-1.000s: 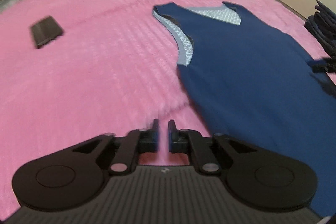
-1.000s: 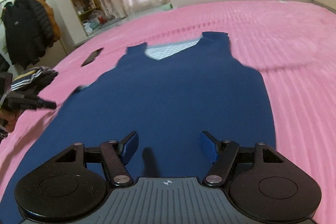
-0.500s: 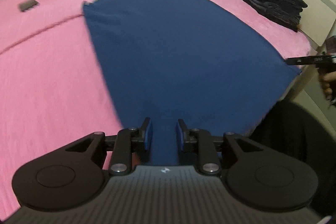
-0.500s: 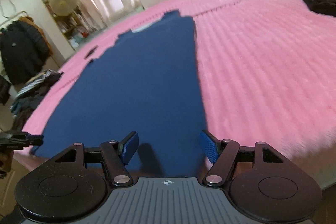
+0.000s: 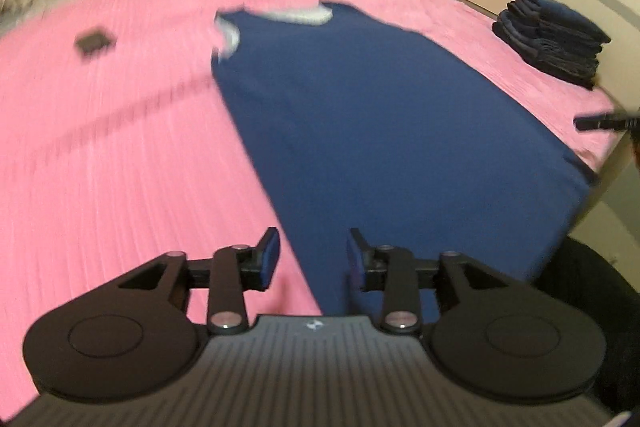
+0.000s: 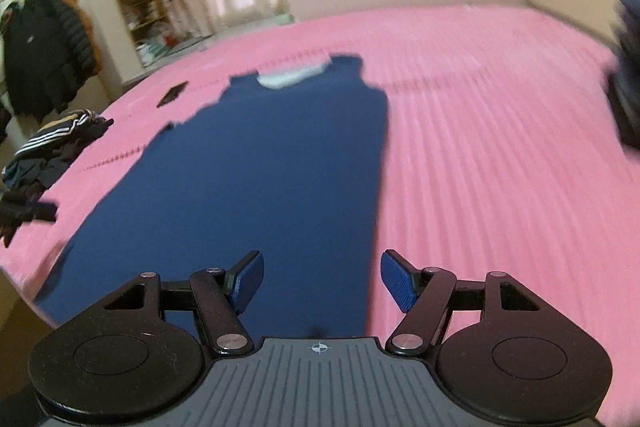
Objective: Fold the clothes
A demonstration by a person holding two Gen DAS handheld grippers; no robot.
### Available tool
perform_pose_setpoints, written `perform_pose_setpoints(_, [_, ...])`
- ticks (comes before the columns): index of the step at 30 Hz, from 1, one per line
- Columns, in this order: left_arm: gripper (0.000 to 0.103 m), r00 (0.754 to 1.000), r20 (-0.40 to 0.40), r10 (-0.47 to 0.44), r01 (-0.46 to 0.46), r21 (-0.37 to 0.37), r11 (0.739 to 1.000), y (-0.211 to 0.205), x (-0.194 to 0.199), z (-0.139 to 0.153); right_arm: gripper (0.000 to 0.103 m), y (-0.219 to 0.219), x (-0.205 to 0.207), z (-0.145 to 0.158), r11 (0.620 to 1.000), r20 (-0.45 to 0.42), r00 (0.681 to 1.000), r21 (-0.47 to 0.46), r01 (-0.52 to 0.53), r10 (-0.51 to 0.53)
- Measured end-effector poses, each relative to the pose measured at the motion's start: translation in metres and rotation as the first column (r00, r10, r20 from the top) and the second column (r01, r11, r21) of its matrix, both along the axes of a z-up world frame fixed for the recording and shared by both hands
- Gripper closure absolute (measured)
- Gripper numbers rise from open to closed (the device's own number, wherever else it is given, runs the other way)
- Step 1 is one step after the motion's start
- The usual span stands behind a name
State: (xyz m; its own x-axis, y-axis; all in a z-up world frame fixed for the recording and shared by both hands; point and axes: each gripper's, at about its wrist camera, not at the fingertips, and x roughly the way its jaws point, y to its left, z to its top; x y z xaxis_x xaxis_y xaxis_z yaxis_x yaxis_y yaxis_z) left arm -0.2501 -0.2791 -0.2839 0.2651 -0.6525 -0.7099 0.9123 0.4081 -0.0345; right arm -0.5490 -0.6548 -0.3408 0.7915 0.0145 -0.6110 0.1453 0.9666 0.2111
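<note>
A dark blue sleeveless top [image 5: 384, 131] lies flat on the pink bed [image 5: 100, 167], its neck with pale lining at the far end. It also shows in the right wrist view [image 6: 256, 179]. My left gripper [image 5: 312, 259] is open and empty above the top's near left edge by the hem. My right gripper [image 6: 320, 281] is open and empty above the top's near right edge. The other gripper's tip [image 5: 600, 123] shows at the right of the left wrist view.
A stack of folded dark clothes [image 5: 552, 39] sits at the bed's far right. A small black flat object [image 5: 94, 41] lies on the bed to the left. A heap of unfolded clothes [image 6: 48, 155] lies at the bed's left edge. A coat rack stands beyond.
My left gripper opened from nearly shut and swung from the top's armhole area to its hem. My right gripper stayed open and drew back toward the hem's right edge.
</note>
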Motion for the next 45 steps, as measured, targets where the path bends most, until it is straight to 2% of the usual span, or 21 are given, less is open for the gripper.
perform_pose_setpoints(4, [0.061,0.995,0.083,-0.057,0.057,-0.007,0.998,-0.078,0.084,0.011,0.035,-0.04,0.125,0.005,0.991,0.024,0.993,-0.074,-0.114,0.116])
perform_pose_setpoints(7, [0.06,0.988,0.138,-0.07,0.071,0.002,0.997,-0.155,0.151,0.013,0.035,-0.074,0.207,-0.007,0.991,0.047,0.993,-0.088,-0.1,0.104])
perform_pose_setpoints(10, [0.06,0.985,0.162,-0.057,0.054,0.024,0.998,-0.219,0.209,0.01,0.035,-0.097,0.272,-0.017,0.996,0.039,0.996,-0.037,-0.082,0.084])
perform_pose_setpoints(16, [0.06,0.987,0.151,-0.053,0.036,0.118,0.992,-0.317,0.297,0.0,0.035,-0.115,0.358,-0.017,0.968,-0.044,0.974,-0.11,-0.224,0.22])
perform_pose_setpoints(19, [0.06,0.99,0.121,-0.073,0.048,0.196,0.979,-0.354,0.332,-0.015,0.035,-0.133,0.393,-0.016,0.948,-0.091,0.961,-0.163,-0.273,0.261])
perform_pose_setpoints(21, [0.06,0.99,0.106,-0.089,0.062,0.231,0.971,-0.37,0.347,-0.026,0.035,-0.151,0.414,-0.017,0.949,-0.116,0.96,-0.164,-0.27,0.253])
perform_pose_setpoints(25, [0.063,0.99,0.073,-0.124,0.098,0.291,0.952,-0.394,0.369,-0.043,0.036,-0.177,0.45,-0.026,0.953,-0.163,0.951,-0.112,-0.282,0.262])
perform_pose_setpoints(28, [0.067,0.987,0.028,-0.161,0.145,0.309,0.94,-0.401,0.377,-0.053,0.061,-0.186,0.476,-0.037,0.944,-0.22,0.93,-0.082,-0.319,0.295])
perform_pose_setpoints(31, [0.072,0.979,-0.011,-0.205,0.198,0.308,0.93,-0.403,0.383,-0.055,0.061,-0.189,0.495,-0.05,0.934,-0.264,0.911,-0.081,-0.349,0.318])
perform_pose_setpoints(36, [0.074,0.969,-0.039,-0.245,0.244,0.314,0.917,-0.405,0.386,-0.054,0.061,-0.194,0.511,-0.063,0.932,-0.27,0.9,-0.025,-0.361,0.342])
perform_pose_setpoints(37, [0.077,0.968,-0.039,-0.248,0.248,0.313,0.917,-0.405,0.385,-0.055,0.061,-0.196,0.512,-0.065,0.932,-0.267,0.899,-0.009,-0.362,0.346])
perform_pose_setpoints(38, [0.079,0.967,-0.04,-0.251,0.251,0.311,0.917,-0.405,0.384,-0.055,0.077,-0.196,0.514,-0.065,0.934,-0.268,0.899,0.007,-0.358,0.347])
perform_pose_setpoints(39, [0.084,0.966,-0.042,-0.253,0.254,0.309,0.917,-0.405,0.382,-0.055,0.086,-0.196,0.514,-0.064,0.932,-0.27,0.896,0.019,-0.361,0.352])
perform_pose_setpoints(40, [0.089,0.966,-0.041,-0.256,0.256,0.308,0.917,-0.405,0.38,-0.056,0.101,-0.195,0.513,-0.062,0.93,-0.271,0.893,0.029,-0.366,0.36])
perform_pose_setpoints(42, [0.096,0.965,-0.028,-0.261,0.256,0.306,0.917,-0.404,0.374,-0.055,0.101,-0.188,0.505,-0.053,0.926,-0.262,0.893,0.006,-0.378,0.366])
perform_pose_setpoints(45, [0.102,0.966,0.023,-0.258,0.239,0.304,0.922,-0.4,0.361,-0.052,0.101,-0.176,0.478,-0.031,0.93,-0.196,0.916,-0.047,-0.365,0.35])
